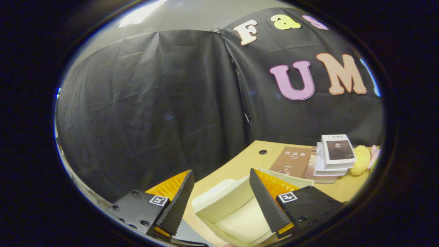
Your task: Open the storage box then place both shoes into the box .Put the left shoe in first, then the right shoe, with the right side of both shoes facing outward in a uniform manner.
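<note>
Tool (221, 178) held above the table (240, 164), fingers spread wide with nothing between them — neither finger touches anything. The two fingers frame a gap through which the tabletop and the storage box (236, 212) show.

Storage box: cream-coloured, sits on the table directly below and just ahead of the fingers. Its inside is open to view from above — a pale interior floor with pale walls around it, and one cream panel (223, 200) standing tilted along the box's far-left side. Whether that panel is the lid or a wall, I cannot tell. The right finger overlaps the box's right part in the view, so that side of the box is hidden. No contents can be made out inside the visible part.

Beyond the fingers, toward the far right of the table:
- a brown book (291, 161) lying flat, just beyond the box;
- a stack of books (334, 157) beside the brown one, topmost with a white cover bearing a portrait;
- a yellow soft toy (362, 159) just past the stack, with something pink at its far edge, too small to identify.

A small round hole (263, 152) in the tabletop near the back edge. Black cloth wall (154, 103) stands behind the table.
</note>
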The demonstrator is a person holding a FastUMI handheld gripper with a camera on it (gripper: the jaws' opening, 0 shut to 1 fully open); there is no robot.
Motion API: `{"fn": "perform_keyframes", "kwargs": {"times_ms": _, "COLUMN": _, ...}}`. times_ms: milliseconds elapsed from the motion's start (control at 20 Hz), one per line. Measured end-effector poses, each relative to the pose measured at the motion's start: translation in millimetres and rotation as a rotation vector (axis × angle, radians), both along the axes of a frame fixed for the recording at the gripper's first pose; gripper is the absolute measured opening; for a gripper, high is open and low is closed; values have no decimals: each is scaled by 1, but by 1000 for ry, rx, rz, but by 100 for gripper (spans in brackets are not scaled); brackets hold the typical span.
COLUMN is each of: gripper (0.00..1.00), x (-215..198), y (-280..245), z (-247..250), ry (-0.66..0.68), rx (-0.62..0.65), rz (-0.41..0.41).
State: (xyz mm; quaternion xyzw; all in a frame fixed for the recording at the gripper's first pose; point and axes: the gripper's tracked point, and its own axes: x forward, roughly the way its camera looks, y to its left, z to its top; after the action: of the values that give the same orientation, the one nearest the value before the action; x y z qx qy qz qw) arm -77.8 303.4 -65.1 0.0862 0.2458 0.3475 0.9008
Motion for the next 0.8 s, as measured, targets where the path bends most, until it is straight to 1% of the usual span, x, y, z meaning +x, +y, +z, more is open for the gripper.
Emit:
{"fn": "perform_keyframes", "kwargs": {"times_ms": 200, "gripper": 100, "x": 9, "y": -70, "z": -16, "ry": -52, "rx": -119, "rz": -93}}
{"fn": "perform_keyframes", "kwargs": {"times_ms": 400, "gripper": 100, "x": 4, "y": -130, "z": -37, "ry": -36, "rx": -186, "rz": -164}}
{"fn": "perform_keyframes", "kwargs": {"times_ms": 600, "gripper": 100, "x": -5, "y": -177, "z": -59, "ry": -17, "rx": -249, "rz": -198}}
{"fn": "perform_keyframes", "kwargs": {"times_ms": 800, "gripper": 100, "x": -16, "y": -209, "z": -84, "ry": 26, "rx": -277, "rz": -205}}
